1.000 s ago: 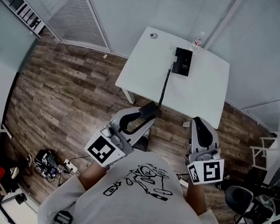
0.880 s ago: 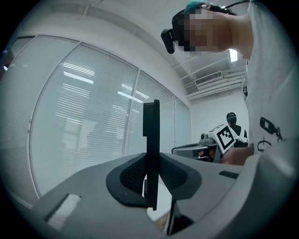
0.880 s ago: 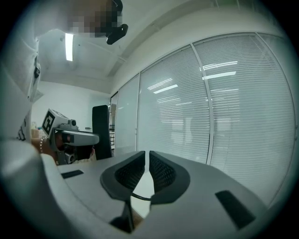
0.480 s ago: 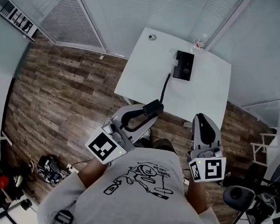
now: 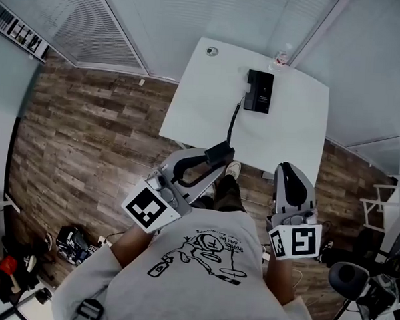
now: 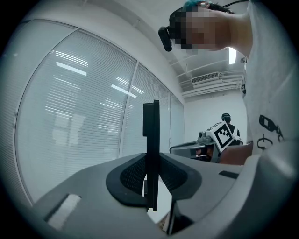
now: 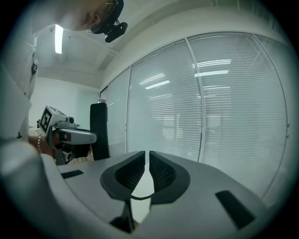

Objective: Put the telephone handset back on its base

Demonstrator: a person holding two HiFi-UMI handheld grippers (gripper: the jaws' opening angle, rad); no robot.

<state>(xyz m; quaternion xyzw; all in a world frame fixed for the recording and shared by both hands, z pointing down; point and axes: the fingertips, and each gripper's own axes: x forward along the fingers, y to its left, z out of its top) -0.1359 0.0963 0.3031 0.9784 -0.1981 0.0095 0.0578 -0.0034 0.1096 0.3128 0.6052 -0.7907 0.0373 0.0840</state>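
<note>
Dark wood-plank floor (image 5: 87,137), glass walls with white slatted blinds (image 5: 87,23) on two sides. White square table (image 5: 202,109) set into the corner. On its far half, black rectangular telephone base (image 5: 260,91), lying flat. Black cord (image 5: 232,124) from the base's near end, across the tabletop toward the near edge. Near the far edge, small round thing (image 5: 212,51) and small bottle-like thing (image 5: 281,58); both too small to identify.

Black slab-shaped telephone handset (image 5: 219,153) off its base, up in the air at the table's near edge, well apart from the base. Pinched by left gripper (image 5: 211,160). In left gripper view, seen edge-on and upright between the ribbed black pads (image 6: 131,174), both pressed against it.

Right gripper (image 5: 287,171) off to the right, clear of table and handset. In right gripper view, pads (image 7: 160,172) drawn nearly together, only a thin slit, nothing in it. At that view's left, the left gripper with the handset upright in it.

Lower down in head view, grey T-shirt with black drawing (image 5: 201,256). One pale shoe (image 5: 233,170) on the floor between the grippers.
</note>
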